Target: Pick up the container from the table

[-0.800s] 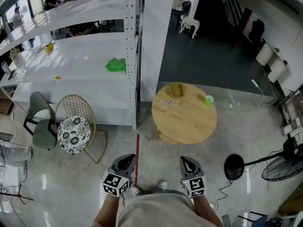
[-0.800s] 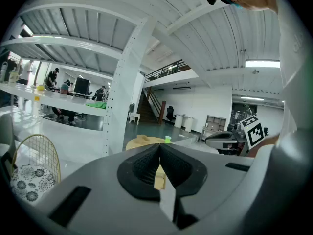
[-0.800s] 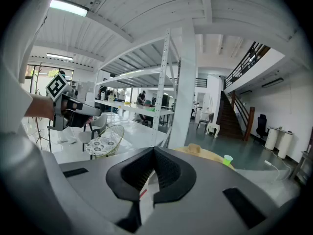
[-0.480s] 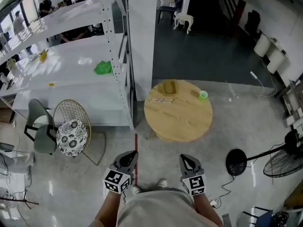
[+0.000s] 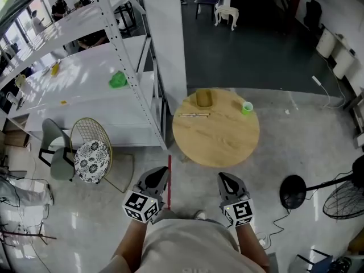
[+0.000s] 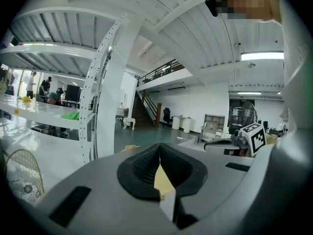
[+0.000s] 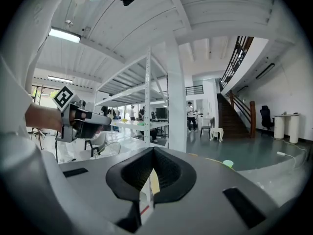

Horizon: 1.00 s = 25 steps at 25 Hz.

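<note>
Your left hand-held gripper and your right hand-held gripper both hang low in front of you over the grey floor, side by side and well short of the round wooden surface. In each gripper view the jaws are pressed together, with nothing caught between them.

The tan container sits at the far edge of the surface, close to the white pillar. A green cup stands to its right near the rim, apart from it. A thin stick-like item lies just on your side of the container.

To the left of the surface stand a white shelving rack and a wire chair with a patterned cushion.
</note>
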### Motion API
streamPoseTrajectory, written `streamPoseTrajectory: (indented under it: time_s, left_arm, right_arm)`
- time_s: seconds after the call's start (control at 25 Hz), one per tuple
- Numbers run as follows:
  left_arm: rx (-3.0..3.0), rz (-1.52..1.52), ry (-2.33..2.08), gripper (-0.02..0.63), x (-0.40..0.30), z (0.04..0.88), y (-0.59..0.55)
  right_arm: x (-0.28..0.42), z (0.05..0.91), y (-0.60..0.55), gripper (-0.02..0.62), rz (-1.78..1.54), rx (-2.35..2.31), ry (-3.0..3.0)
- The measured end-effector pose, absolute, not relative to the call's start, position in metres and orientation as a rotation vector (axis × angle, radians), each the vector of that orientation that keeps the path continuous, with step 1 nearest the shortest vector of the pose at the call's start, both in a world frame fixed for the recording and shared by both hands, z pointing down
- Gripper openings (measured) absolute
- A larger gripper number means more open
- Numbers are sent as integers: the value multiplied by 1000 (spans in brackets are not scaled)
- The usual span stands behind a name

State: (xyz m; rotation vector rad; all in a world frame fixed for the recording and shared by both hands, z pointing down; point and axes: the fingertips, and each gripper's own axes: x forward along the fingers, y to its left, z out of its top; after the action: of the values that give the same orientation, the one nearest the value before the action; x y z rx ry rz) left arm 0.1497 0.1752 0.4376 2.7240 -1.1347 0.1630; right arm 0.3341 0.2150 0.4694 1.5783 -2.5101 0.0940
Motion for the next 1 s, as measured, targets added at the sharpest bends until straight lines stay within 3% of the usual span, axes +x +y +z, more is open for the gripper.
streamPoseTrajectory:
  time_s: [0.4,1.0]
  left_arm:
    - [2769,152,-1173,17,121,434,93]
    - [2719,149,-1241,17,-83,448,-76]
  right_arm:
    - [313,469,129,25,105,1602,-2493]
    - [144,477,-53,25,177,1637,-2455]
